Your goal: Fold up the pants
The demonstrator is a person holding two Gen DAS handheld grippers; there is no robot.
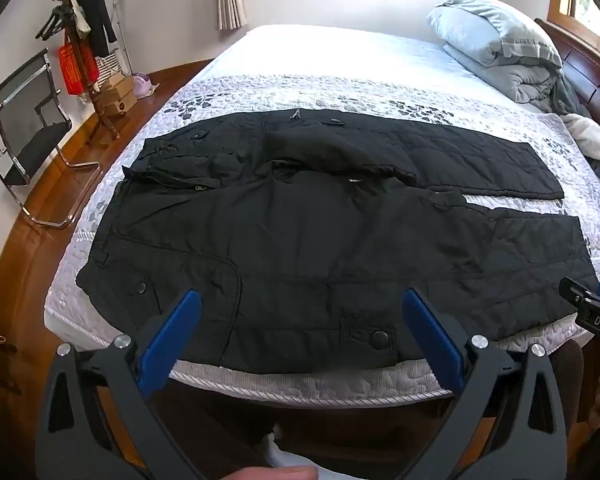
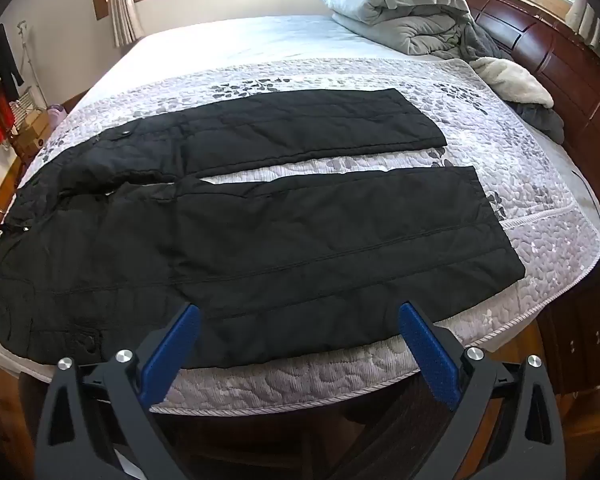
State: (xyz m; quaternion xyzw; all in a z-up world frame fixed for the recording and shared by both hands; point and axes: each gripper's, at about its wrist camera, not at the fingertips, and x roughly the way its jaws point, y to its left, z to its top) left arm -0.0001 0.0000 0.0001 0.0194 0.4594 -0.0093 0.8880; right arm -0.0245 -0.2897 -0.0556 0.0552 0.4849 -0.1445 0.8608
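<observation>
A: Where are the pants (image 1: 300, 216) at this moment?

B: Spread flat on the quilted bedspread (image 1: 340, 92) of the bed, filling the middle of both views. In the left wrist view the waist end sits at the left of the frame, with a snap pocket at lower left; the two legs run off to the right. In the right wrist view the legs lie apart, a strip of bedspread showing between them, hems toward the right of the frame.

A: And the grippers?

B: The left gripper (image 1: 300, 332) hangs at the bottom of its frame with its blue pads spread wide, nothing between them, over the near edge of the waist section. The right gripper (image 2: 298, 340) is likewise spread and empty, over the near edge of the lower leg.

A: How will the fabric behave?

B: It looks padded and stitched in channels, so I'd judge it soft but bulky, light for its size, likely a bit slick. It should drape rather than hold a crease, and a thin pinch may slip.

A: Where to take hold?

B: Probably the near leg's outer seam, one gripper by the waistband, the other near the hem, biting deep enough to catch both layers.
</observation>
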